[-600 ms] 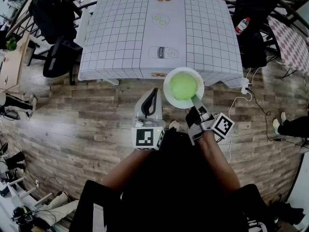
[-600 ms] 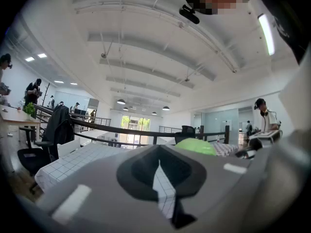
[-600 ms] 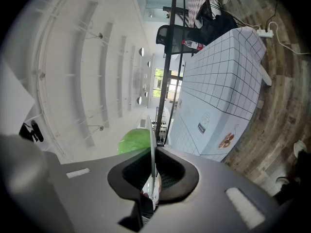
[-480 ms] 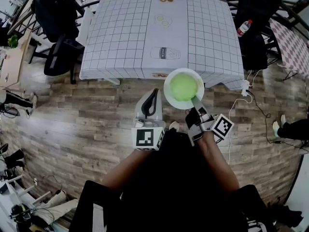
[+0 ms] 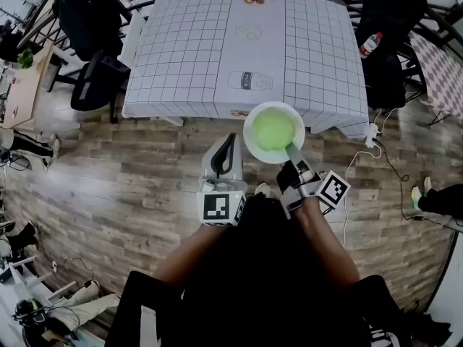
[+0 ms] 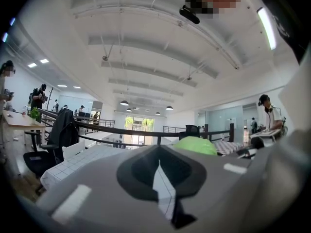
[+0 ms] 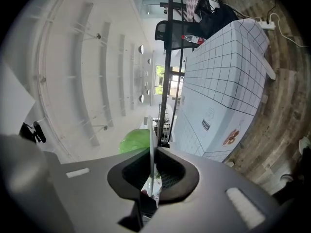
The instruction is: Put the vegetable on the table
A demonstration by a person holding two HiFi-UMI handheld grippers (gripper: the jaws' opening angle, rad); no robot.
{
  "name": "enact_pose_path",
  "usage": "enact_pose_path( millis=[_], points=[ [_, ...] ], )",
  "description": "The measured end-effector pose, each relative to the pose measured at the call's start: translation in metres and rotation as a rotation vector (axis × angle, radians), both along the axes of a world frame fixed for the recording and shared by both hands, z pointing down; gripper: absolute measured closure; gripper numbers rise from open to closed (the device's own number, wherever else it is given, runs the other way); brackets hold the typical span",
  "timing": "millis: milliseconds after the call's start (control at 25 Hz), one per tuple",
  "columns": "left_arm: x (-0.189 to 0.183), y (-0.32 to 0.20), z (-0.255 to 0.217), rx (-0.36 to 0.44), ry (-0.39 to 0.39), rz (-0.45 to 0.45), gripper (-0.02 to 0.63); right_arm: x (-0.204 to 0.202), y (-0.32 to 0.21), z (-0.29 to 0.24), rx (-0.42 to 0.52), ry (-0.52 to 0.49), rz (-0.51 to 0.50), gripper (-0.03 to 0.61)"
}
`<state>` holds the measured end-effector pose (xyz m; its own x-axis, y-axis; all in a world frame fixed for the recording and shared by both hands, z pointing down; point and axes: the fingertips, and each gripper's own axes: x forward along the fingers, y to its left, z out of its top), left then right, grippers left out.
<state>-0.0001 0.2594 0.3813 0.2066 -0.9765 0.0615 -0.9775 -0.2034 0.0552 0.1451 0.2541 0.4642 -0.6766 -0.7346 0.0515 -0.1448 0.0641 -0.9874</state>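
Observation:
A round green vegetable [image 5: 274,129] lies on a white plate [image 5: 249,132] that hangs over the wood floor, just in front of the near edge of the table [image 5: 188,56] with its grid cloth. My right gripper [image 5: 292,150] is shut on the plate's near rim. The right gripper view shows the thin rim [image 7: 152,149] edge-on between the pads of the right gripper [image 7: 152,166], with the vegetable [image 7: 133,141] beyond. My left gripper [image 5: 230,139] stays to the left of the plate, shut and holding nothing. Over the left gripper [image 6: 159,161] the vegetable [image 6: 197,145] shows.
Black chairs [image 5: 90,20] stand at the table's left, and another chair [image 5: 383,20] with a red-capped bottle [image 5: 369,44] at its right. A power strip and cable [image 5: 374,132] lie on the floor by the table's right corner. Railings run behind the table.
The table has drifted slightly to the right in the head view. The plate and both grippers keep their places and their grip.

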Motion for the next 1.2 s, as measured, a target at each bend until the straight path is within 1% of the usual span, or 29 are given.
enact_pose_path(
  millis=[160,320,520,640,800,880,1000,1200],
  points=[
    [0.016,-0.014,0.007,0.045,-0.03,-0.02,0.604,0.017,-0.017,0.01,0.042,0.006,-0.024,0.56],
    [0.018,-0.032,0.002,0.025,-0.013,-0.037,0.604,0.023,-0.037,0.003,0.019,0.009,-0.025,0.56],
    [0.027,-0.015,0.008,0.047,-0.033,-0.051,0.604,0.04,-0.018,0.015,0.03,-0.012,-0.017,0.56],
    [0.027,-0.014,0.001,0.045,-0.036,-0.047,0.604,0.04,-0.015,0.007,0.023,-0.017,-0.008,0.56],
    [0.024,-0.019,-0.007,0.046,-0.041,-0.026,0.604,0.037,-0.018,0.001,0.009,0.001,0.006,0.559],
    [0.023,-0.027,0.0,0.039,-0.035,-0.02,0.604,0.035,-0.025,0.007,0.0,0.001,0.01,0.558],
    [0.027,-0.026,0.014,0.052,-0.024,-0.014,0.604,0.038,-0.025,0.015,0.02,-0.003,0.014,0.559],
    [0.02,-0.066,0.006,0.032,-0.009,-0.008,0.604,0.032,-0.062,0.002,0.015,0.005,0.014,0.56]
  ],
)
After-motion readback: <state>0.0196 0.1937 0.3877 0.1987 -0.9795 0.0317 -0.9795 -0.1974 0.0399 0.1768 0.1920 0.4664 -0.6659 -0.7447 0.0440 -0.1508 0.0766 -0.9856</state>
